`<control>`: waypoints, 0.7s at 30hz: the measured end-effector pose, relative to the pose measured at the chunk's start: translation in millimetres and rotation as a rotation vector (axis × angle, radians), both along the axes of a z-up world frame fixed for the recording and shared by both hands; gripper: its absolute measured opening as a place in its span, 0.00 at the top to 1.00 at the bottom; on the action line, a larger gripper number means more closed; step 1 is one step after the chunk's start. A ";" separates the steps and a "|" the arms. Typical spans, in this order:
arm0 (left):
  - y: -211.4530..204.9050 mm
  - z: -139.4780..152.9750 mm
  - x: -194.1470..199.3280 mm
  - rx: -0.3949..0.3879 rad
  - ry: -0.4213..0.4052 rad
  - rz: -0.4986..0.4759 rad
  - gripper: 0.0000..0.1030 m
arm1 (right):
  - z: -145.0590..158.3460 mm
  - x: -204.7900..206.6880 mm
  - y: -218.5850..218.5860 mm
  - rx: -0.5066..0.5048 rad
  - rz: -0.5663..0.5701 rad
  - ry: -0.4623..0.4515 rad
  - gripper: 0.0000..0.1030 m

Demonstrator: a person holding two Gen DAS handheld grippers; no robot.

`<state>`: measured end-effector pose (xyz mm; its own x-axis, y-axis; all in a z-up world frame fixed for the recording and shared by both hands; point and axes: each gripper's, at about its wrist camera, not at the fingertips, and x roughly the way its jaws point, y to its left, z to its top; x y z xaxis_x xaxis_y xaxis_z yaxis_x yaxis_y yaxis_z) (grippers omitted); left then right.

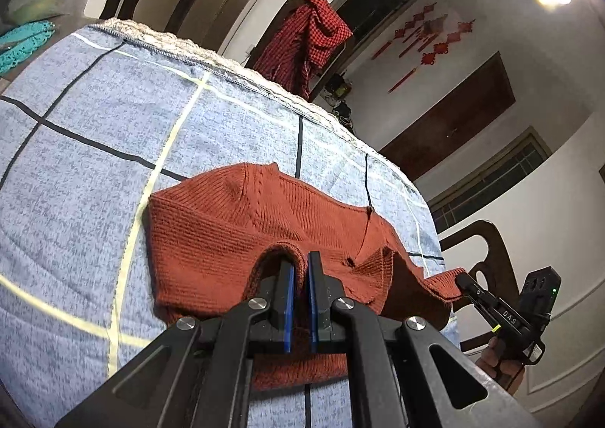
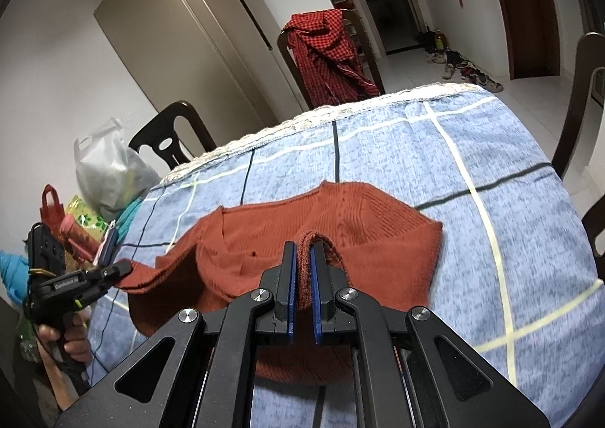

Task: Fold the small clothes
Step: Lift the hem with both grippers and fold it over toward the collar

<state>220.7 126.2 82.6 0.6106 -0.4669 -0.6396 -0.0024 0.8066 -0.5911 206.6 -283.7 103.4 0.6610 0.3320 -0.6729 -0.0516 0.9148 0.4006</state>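
Clamped between the blue pads of the left tool (image 1: 300,276) is a fold of the near hem of a rust-orange knitted sweater (image 1: 234,224), and the right tool (image 2: 301,269) is seen pinching a matching fold further along the same edge; both tools are thus clenched on the garment, each at its own end of the hem. From the tools outward, the hem is lifted a little while the rest of the sweater is spread on a blue checked cloth (image 1: 94,125) covering the desk, its collar lying at the far side, away from both tools. The hem's long axis is judged to run from one tool to the other, across the direction in which both point, so the coming fold would probably be made by carrying the hem forward over the body toward the collar, both hands sharing the work equally. Beyond the desk, a red checked garment (image 2: 325,50) is draped over a dark wooden chair (image 2: 283,46).
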 end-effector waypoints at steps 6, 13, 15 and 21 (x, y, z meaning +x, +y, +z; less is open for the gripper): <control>5.5 -3.0 13.4 -0.016 0.013 0.013 0.92 | 0.9 16.1 4.5 -0.018 -0.005 0.011 0.94; 10.6 -1.0 35.1 -0.033 0.025 0.027 0.92 | 4.1 40.3 5.5 -0.027 -0.028 0.030 0.94; 10.2 0.6 43.5 -0.027 0.027 0.031 0.92 | 3.9 47.7 5.1 -0.022 -0.035 0.038 0.94; 10.3 -4.9 67.7 -0.038 0.064 0.020 0.92 | -4.7 64.6 1.2 -0.007 -0.053 0.072 0.94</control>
